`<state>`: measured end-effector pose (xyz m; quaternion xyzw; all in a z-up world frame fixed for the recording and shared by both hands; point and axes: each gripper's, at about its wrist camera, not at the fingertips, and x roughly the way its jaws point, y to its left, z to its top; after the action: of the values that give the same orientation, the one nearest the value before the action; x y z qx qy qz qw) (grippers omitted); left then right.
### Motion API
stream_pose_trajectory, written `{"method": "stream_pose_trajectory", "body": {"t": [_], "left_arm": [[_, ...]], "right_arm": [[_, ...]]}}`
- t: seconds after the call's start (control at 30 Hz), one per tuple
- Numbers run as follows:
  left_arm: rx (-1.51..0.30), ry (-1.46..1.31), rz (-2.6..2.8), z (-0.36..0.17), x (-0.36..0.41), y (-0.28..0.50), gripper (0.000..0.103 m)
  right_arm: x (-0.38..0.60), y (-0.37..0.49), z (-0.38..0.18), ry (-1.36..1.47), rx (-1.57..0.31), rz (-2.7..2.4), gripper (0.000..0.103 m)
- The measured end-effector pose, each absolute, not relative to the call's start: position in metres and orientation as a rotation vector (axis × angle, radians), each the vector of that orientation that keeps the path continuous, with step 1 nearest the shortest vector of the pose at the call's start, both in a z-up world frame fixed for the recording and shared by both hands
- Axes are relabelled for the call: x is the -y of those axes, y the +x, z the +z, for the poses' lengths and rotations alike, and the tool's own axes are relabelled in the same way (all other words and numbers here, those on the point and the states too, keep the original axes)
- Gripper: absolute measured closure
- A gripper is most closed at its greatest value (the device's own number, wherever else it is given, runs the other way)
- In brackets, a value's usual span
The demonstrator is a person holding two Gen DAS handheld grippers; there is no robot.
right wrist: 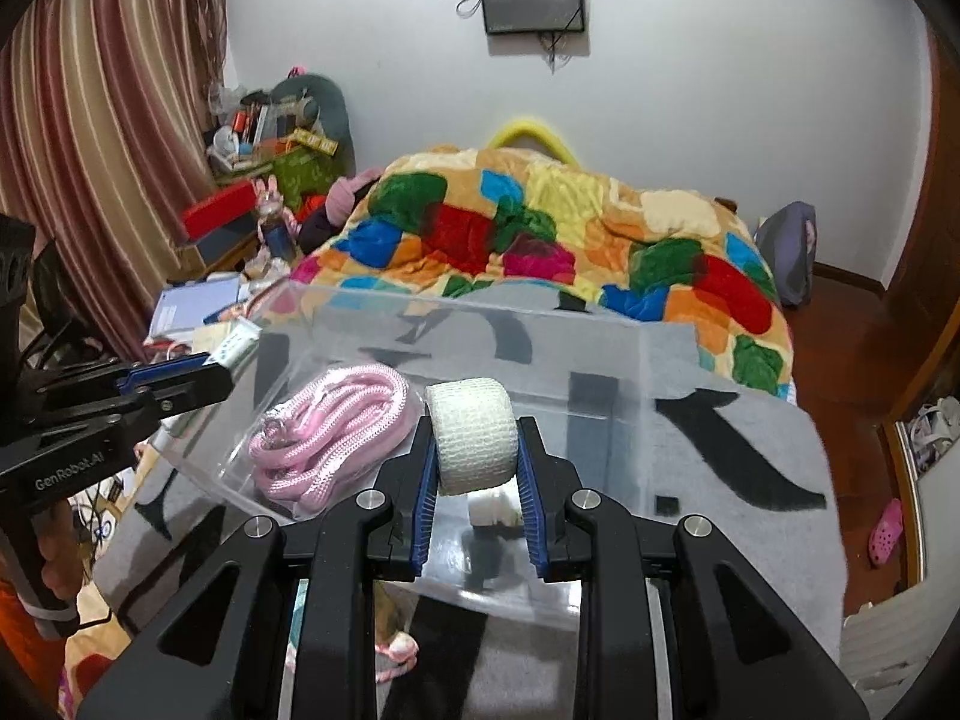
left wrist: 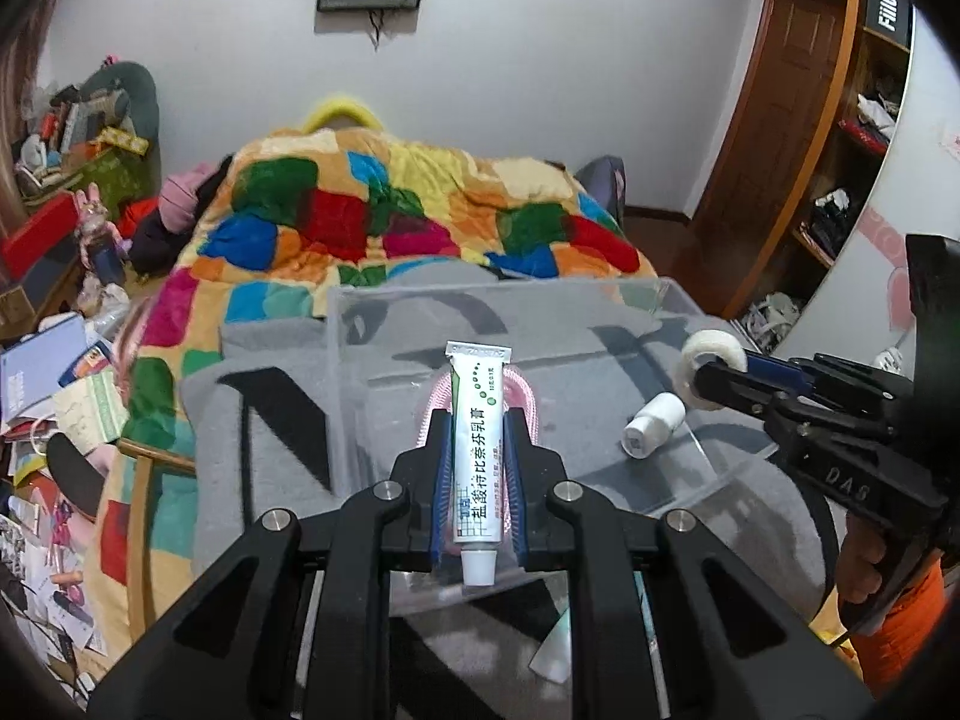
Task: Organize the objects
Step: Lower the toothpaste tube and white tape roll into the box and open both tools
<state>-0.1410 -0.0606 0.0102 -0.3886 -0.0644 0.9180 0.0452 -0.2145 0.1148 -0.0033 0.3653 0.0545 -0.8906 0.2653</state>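
- Loading step: left gripper (left wrist: 477, 468) is clamped on the tube (left wrist: 478, 450), right gripper (right wrist: 476, 456) on the gauze roll (right wrist: 473, 438), both above the clear bin (right wrist: 600, 372).
- Next, I judge: lower each in, open beside the pink rope (right wrist: 336, 426).

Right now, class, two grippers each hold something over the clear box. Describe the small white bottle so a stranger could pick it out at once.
Find the clear plastic box resting on the grey blanket at the foot of the bed. Inside it, right of the bagged pink rope, a small white bottle lies on its side. Unlike the bandage roll and ointment tube, no gripper holds it.
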Motion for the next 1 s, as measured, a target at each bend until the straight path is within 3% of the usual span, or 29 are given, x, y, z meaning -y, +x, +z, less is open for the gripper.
{"method": "stream_pose_trajectory", "body": {"t": [0.5, 0.7, 0.77, 1.0], "left_arm": [[0.141, -1.292, 2.721, -0.015, 0.04, -0.162, 0.087], [0.108, -1.268, 2.734, -0.007, 0.039, -0.154, 0.086], [0.111, -1.254, 2.746, -0.001, 0.041, -0.149, 0.084], [0.084, -1.181, 2.817, 0.014, 0.044, -0.123, 0.059]], "right_arm": [[-0.087, -0.239, -0.04, 1.18, -0.27, -2.246, 0.079], [-0.093, -0.235, -0.036, 1.177, -0.278, -2.236, 0.054], [-0.098, -0.231, -0.03, 1.152, -0.266, -2.245, 0.054], [-0.112, -0.209, -0.008, 1.064, -0.242, -2.279, 0.054]]}}
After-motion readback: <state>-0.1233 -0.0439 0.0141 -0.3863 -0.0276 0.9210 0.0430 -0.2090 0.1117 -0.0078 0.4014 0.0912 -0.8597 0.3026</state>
